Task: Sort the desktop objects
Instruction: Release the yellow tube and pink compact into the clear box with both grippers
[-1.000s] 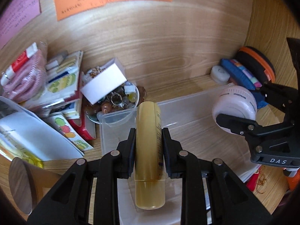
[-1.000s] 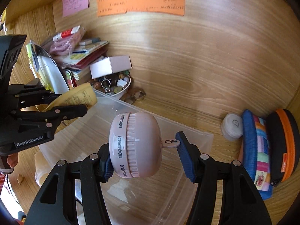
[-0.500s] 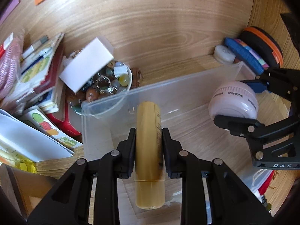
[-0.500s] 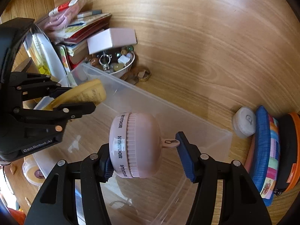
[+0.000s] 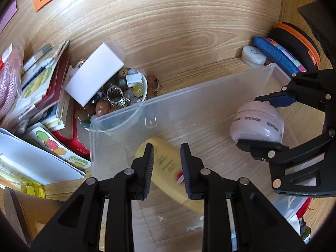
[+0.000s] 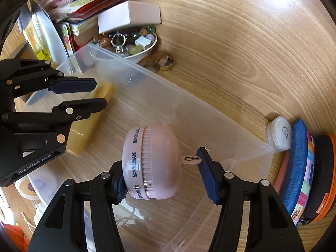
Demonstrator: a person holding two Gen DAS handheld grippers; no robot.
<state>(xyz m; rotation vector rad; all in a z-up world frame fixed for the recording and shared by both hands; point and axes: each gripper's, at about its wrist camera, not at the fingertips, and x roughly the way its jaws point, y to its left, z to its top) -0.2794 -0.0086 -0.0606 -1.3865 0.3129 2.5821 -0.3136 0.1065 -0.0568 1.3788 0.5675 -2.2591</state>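
- Two grippers hang tilted down over the clear bin.
- Left gripper stands open above the yellow tube lying inside.
- Right gripper clamps the pink timer.

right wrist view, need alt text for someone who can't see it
The right gripper holds a pink round HYNTOOR gadget over a clear plastic bin on a wooden desk. At left, the left gripper hangs open above a yellow tube lying in the bin. A bowl of trinkets sits behind it.
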